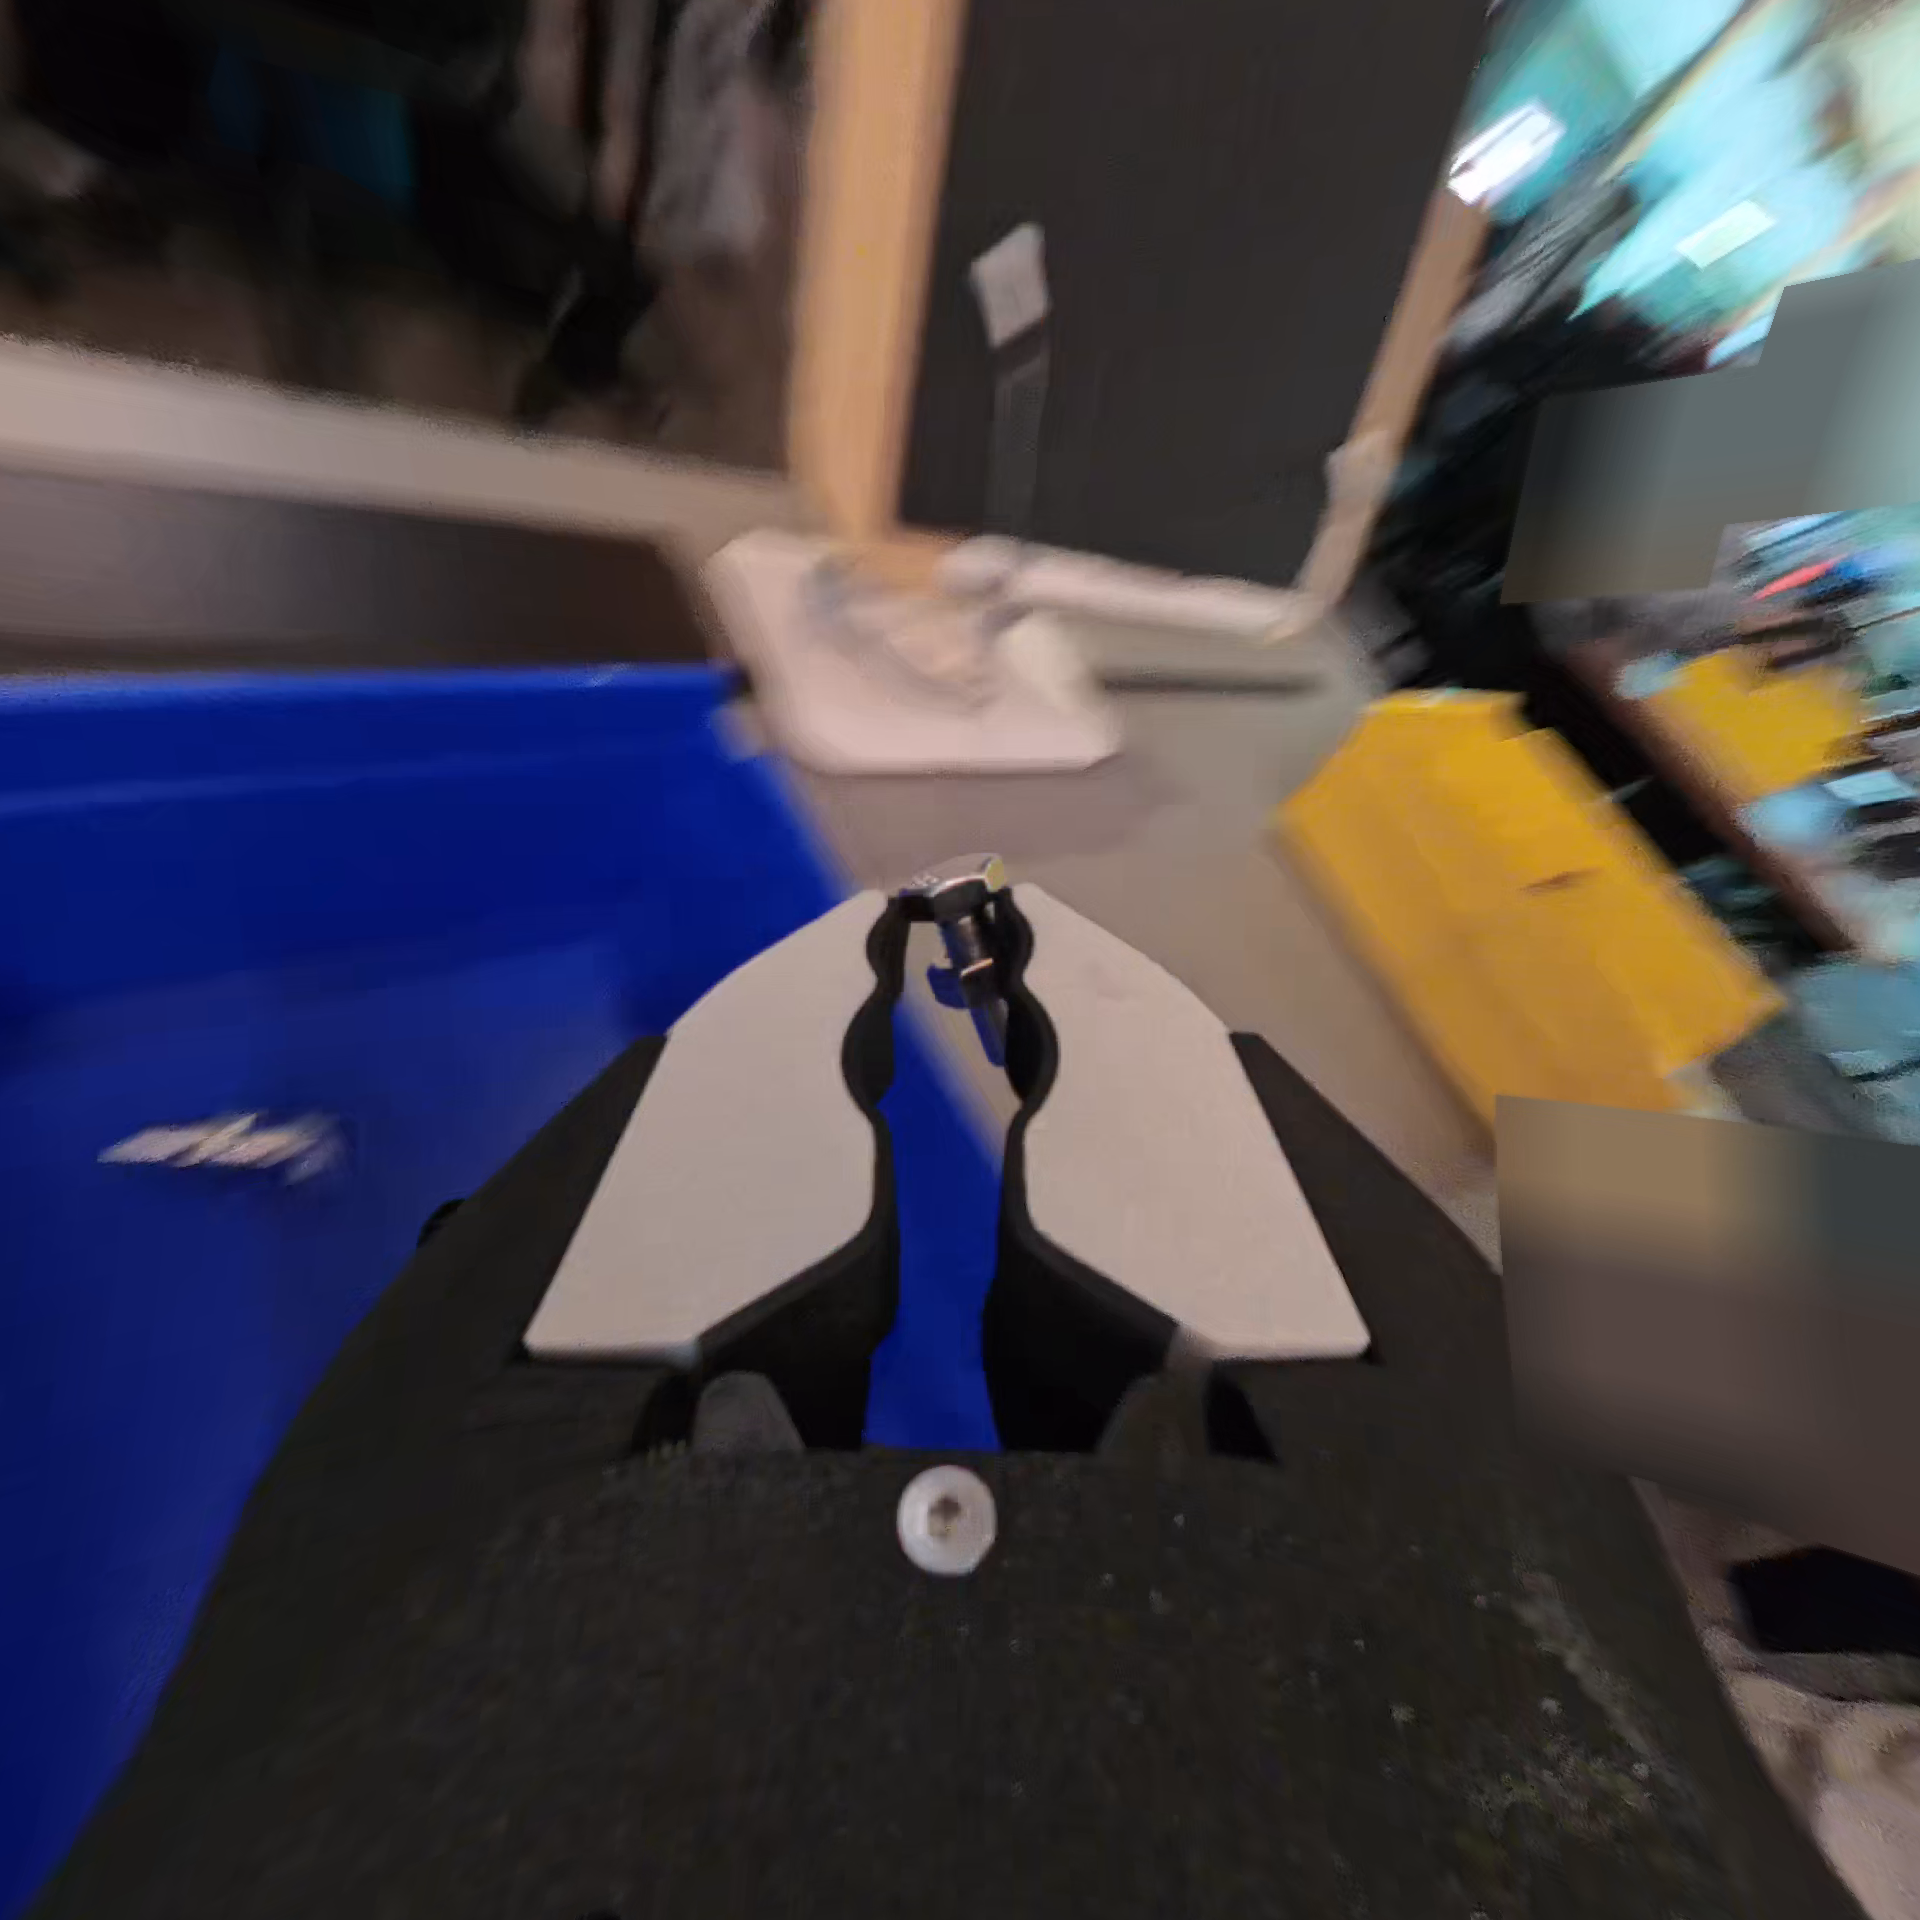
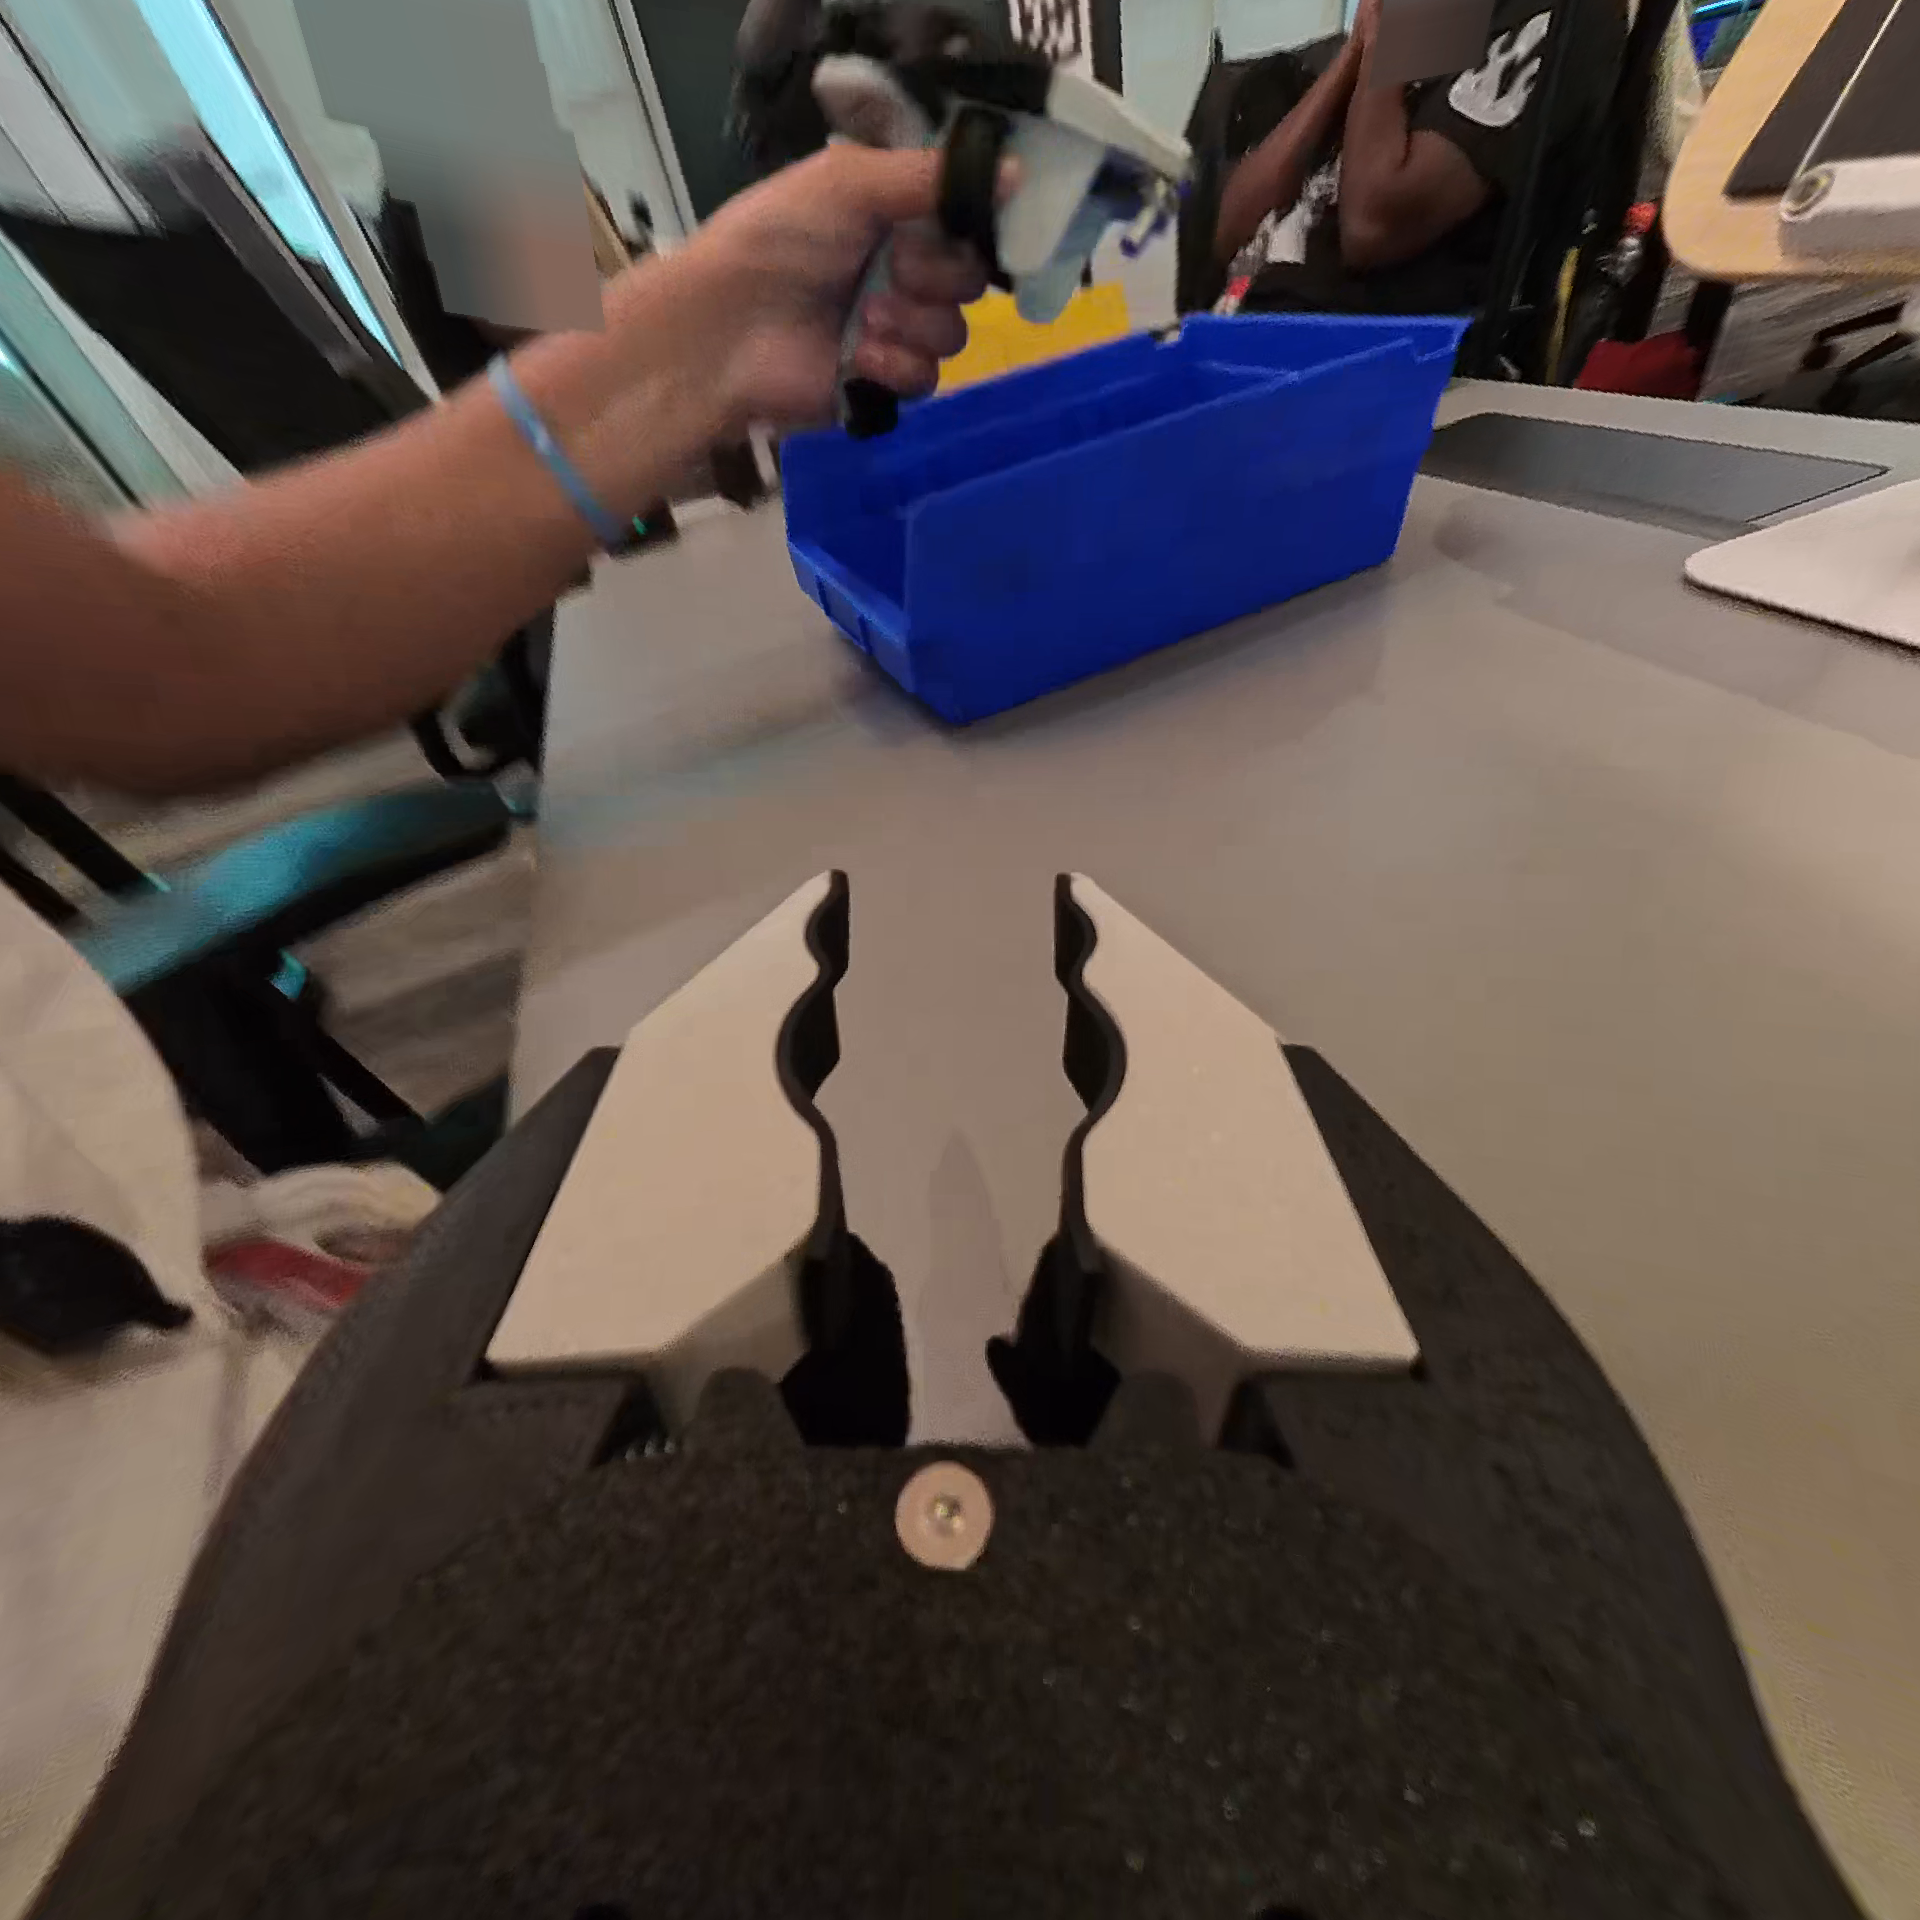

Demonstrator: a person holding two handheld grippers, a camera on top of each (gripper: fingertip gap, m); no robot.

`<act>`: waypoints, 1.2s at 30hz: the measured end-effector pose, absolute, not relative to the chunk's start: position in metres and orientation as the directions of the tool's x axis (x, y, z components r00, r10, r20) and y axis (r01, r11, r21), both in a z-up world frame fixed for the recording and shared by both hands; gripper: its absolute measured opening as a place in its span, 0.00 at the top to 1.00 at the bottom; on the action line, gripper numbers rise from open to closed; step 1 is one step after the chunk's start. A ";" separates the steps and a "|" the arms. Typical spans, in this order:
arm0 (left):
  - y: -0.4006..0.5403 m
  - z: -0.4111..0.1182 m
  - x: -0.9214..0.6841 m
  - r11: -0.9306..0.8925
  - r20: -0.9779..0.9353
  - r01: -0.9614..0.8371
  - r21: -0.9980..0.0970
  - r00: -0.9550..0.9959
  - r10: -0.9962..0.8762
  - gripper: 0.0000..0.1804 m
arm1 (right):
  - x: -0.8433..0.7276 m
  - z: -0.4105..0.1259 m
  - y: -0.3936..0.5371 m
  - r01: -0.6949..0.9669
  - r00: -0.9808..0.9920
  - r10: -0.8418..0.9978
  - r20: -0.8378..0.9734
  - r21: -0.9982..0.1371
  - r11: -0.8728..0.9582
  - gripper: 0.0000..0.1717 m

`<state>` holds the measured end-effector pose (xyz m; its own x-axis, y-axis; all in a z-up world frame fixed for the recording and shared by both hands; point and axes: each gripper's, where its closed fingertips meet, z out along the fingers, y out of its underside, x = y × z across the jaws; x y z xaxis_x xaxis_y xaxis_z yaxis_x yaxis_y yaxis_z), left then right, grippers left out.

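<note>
One small silver bolt sits pinched at the very tips of the left gripper, head poking out above the fingertips and shank angled down between the black pads, which press in on it from both sides. A bit of blue clings to the shank, though the blur makes it hard to say what that is. Below and left lies the blue bin, with a pale smear of print on it too blurred to read. Off right sits a yellow box, and ahead a white stand base on the grey table.

Over to the right wrist view: the right gripper hovers over bare grey table, fingers well apart with nothing between them. Ahead stands the blue bin, and above it a hand grips the left gripper, held over the bin's far left end.
</note>
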<state>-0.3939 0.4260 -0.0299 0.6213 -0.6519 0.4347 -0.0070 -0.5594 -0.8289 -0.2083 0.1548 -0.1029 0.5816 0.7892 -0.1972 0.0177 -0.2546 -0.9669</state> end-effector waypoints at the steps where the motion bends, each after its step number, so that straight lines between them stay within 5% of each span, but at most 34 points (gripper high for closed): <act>1: 0.403 -0.004 -0.380 -0.509 0.464 0.069 -0.858 0.529 -0.711 0.91 | -0.213 -0.095 0.158 -0.049 0.558 0.788 -0.260 -0.958 -0.282 0.77; 4: 0.320 0.050 -0.337 -0.428 0.484 0.263 -0.865 0.211 -0.849 0.91 | -0.233 -0.066 0.172 -0.235 0.418 0.782 -0.463 -0.886 -0.399 0.76; 8: 0.235 0.056 -0.291 -0.513 0.514 0.415 -0.752 -0.119 -0.849 0.91 | -0.257 -0.016 0.181 -0.453 0.142 0.769 -0.624 -0.731 -0.510 0.76; 14: 0.192 0.009 -0.251 -0.511 0.517 0.404 -0.759 -0.103 -0.850 0.92 | -0.267 -0.001 0.175 -0.555 0.016 0.753 -0.658 -0.632 -0.541 0.78; 19: 0.178 0.004 -0.238 -0.451 0.456 0.349 -0.821 -0.075 -0.887 0.91 | -0.263 -0.010 0.170 -0.514 0.060 0.767 -0.639 -0.679 -0.525 0.95; 24: 0.174 -0.015 -0.235 -0.429 0.424 0.237 -0.872 -0.074 -0.903 0.89 | -0.257 -0.036 0.173 -0.299 0.247 0.815 -0.525 -0.841 -0.451 0.95; 28: 0.165 -0.044 -0.235 -0.308 0.302 0.047 -0.950 -0.102 -0.948 0.69 | -0.240 -0.075 0.181 0.069 0.416 0.856 -0.308 -0.928 -0.367 0.95; 36: 0.157 -0.107 -0.230 -0.033 0.059 -0.270 -0.962 -0.089 -0.994 0.71 | -0.220 -0.117 0.143 0.440 0.271 0.874 -0.403 -0.756 -0.485 0.95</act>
